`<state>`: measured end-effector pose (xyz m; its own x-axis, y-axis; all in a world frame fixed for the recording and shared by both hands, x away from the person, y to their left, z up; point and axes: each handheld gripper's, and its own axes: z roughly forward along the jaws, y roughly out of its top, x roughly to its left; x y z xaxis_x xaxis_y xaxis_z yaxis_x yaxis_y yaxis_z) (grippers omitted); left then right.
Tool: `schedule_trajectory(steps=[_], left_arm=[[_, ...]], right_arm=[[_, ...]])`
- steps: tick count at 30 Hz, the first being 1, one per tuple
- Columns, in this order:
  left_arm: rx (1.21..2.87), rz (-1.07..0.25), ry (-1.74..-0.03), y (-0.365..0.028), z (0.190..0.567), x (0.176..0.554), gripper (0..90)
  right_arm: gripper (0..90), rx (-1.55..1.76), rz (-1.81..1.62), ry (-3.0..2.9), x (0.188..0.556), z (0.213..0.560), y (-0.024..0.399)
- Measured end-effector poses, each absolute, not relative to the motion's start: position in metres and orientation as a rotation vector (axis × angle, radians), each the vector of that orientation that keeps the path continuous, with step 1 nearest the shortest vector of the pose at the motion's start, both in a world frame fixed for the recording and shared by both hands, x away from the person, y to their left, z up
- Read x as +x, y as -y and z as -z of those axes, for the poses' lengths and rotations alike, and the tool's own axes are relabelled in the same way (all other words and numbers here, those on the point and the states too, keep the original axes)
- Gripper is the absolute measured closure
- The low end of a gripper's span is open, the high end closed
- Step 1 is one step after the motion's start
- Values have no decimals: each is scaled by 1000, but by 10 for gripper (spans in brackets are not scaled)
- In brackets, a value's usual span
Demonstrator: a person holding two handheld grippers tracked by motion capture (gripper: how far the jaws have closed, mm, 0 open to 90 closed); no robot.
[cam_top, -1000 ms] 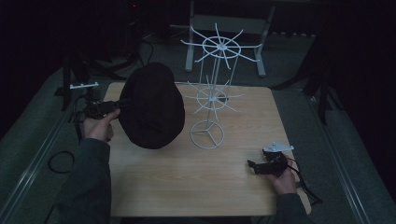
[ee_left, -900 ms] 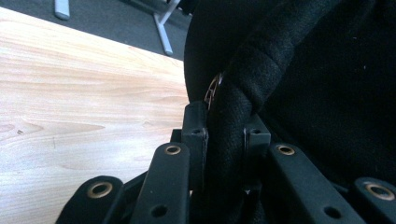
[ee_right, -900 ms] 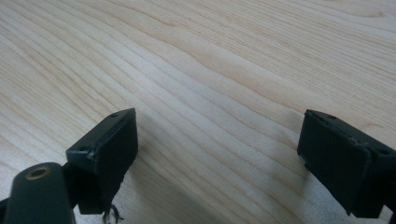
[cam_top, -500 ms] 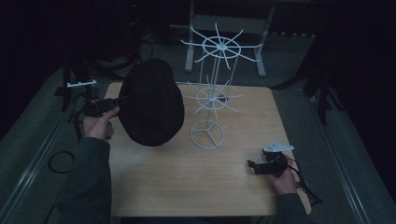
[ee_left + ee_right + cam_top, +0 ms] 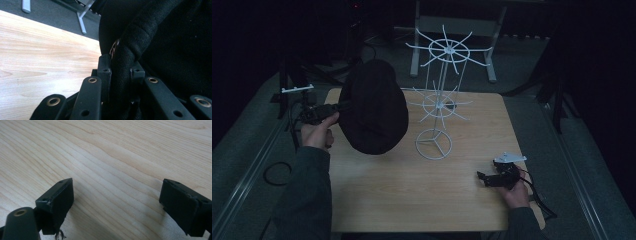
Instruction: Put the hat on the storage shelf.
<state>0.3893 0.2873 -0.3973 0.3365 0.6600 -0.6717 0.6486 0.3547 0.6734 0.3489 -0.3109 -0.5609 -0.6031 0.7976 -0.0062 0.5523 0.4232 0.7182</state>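
High view: the right gripper (image 5: 484, 177) rests at the near right of the wooden table (image 5: 412, 200), and the right gripper view shows its 2 jaws wide apart over bare wood with nothing between them. Farther in at the left, the left gripper (image 5: 337, 106) is clamped on the rolled edge of a black hat (image 5: 374, 112), held up above the table's left part. Just beside the hat's right stands a white wire rack (image 5: 437, 107) with 2 tiers of spokes, near the far edge.
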Motion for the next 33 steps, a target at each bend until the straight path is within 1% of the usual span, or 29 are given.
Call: schedule_trajectory(steps=[16,33], left_arm=[[1311,-1,-1336,-286,395,392,779],[1263,38,-1338,-288,395,396,779]], right_arm=[[121,1159,-985,-2335,349,561,311],[121,1159,-985,-2335,349,561,311]])
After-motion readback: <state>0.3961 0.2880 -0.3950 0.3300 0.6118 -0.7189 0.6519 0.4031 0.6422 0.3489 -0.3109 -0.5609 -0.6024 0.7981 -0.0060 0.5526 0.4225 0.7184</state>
